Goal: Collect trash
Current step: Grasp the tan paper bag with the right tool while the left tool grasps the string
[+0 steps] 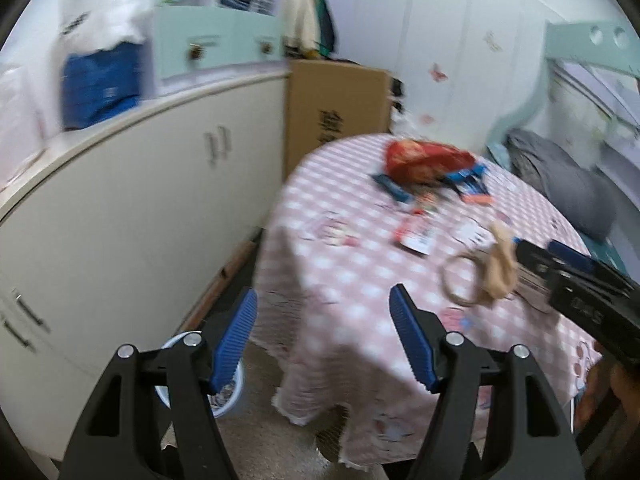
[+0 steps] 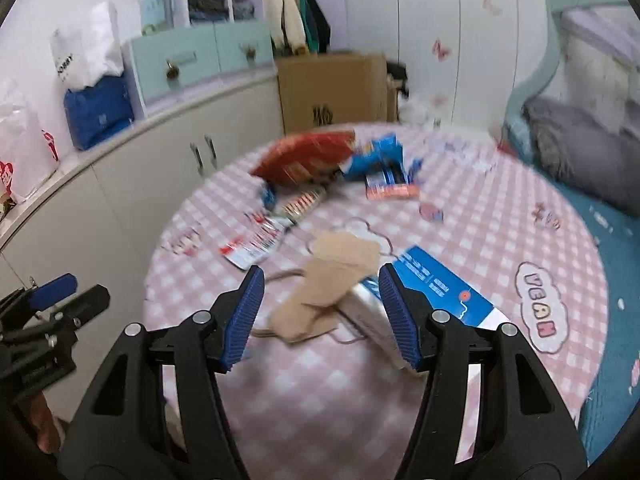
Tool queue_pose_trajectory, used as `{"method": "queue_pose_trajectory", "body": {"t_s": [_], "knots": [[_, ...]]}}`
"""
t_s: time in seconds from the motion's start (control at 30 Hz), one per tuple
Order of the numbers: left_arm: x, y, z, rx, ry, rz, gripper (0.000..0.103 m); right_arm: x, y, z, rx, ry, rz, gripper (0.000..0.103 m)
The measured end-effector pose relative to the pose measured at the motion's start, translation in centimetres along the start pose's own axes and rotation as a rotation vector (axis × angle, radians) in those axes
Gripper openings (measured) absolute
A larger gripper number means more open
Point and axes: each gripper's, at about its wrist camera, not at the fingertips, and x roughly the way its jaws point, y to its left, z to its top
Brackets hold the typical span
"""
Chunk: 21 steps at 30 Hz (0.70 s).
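Both tools are empty with jaws apart: the left tool hangs over the bench edge, the right tool over loose litter. The red snack bag, blue wrappers and a tan paper bag at frame centre look light, crinkly and soft, though blur hides detail. Pinch a free edge or fold; flat foil may slip.

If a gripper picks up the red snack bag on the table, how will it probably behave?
The red snack bag looks puffy and creased, so it is probably light and would crumple between the jaws. Its surface seems glossy, so it may slip. Other wrappers lie against it, so pushing it would likely shift them too.
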Motion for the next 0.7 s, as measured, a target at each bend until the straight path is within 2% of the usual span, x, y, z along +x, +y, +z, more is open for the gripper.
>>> {"method": "queue_pose_trajectory", "body": {"t_s": [0.1,0.13,0.17,0.2,0.23,0.27,0.37,0.43,0.53,0.63,0.67,0.7], "knots": [[1.5,-1.8,0.3,0.017,0.039,-0.04,0.067,2.7,-0.9,0.6,-0.003,0.099,0.061,0.059],[1.9,-2.2,0.4,0.022,0.054,-0.047,0.067,3.2,-1.3,0.5,-0.008,0.119,0.06,0.052],[2.2,-2.8,0.4,0.027,0.061,-0.057,0.067,3.6,-1.4,0.5,-0.018,0.122,0.058,0.034],[2.8,-3.1,0.5,0.03,0.071,-0.064,0.067,3.8,-1.4,0.6,-0.026,0.121,0.044,0.026],[3.3,-3.6,0.7,0.031,0.085,-0.074,0.067,3.9,-1.6,0.7,-0.029,0.113,0.038,0.01],[3.6,-4.0,0.8,0.032,0.09,-0.081,0.067,3.7,-1.9,1.0,-0.016,0.095,0.075,0.007],[4.7,-5.0,1.1,0.039,0.114,-0.105,0.067,2.0,-2.6,1.6,-0.019,0.015,0.084,0.006],[5.5,-5.5,1.2,0.039,0.132,-0.113,0.06,0.7,-3.2,1.9,0.008,-0.044,0.108,0.006],[6.7,-6.5,1.6,0.052,0.161,-0.116,0.055,-1.2,-3.8,2.6,0.043,-0.136,0.123,0.006],[7.9,-7.7,1.7,0.088,0.184,-0.114,0.049,-1.9,-4.2,3.2,0.058,-0.179,0.136,0.006],[8.1,-8.0,1.7,0.1,0.189,-0.108,0.048,-2.2,-4.2,3.4,0.059,-0.187,0.141,0.006],[8.3,-8.6,1.7,0.135,0.182,-0.066,0.04,-2.3,-4.2,3.5,0.06,-0.194,0.147,0.006]]}}
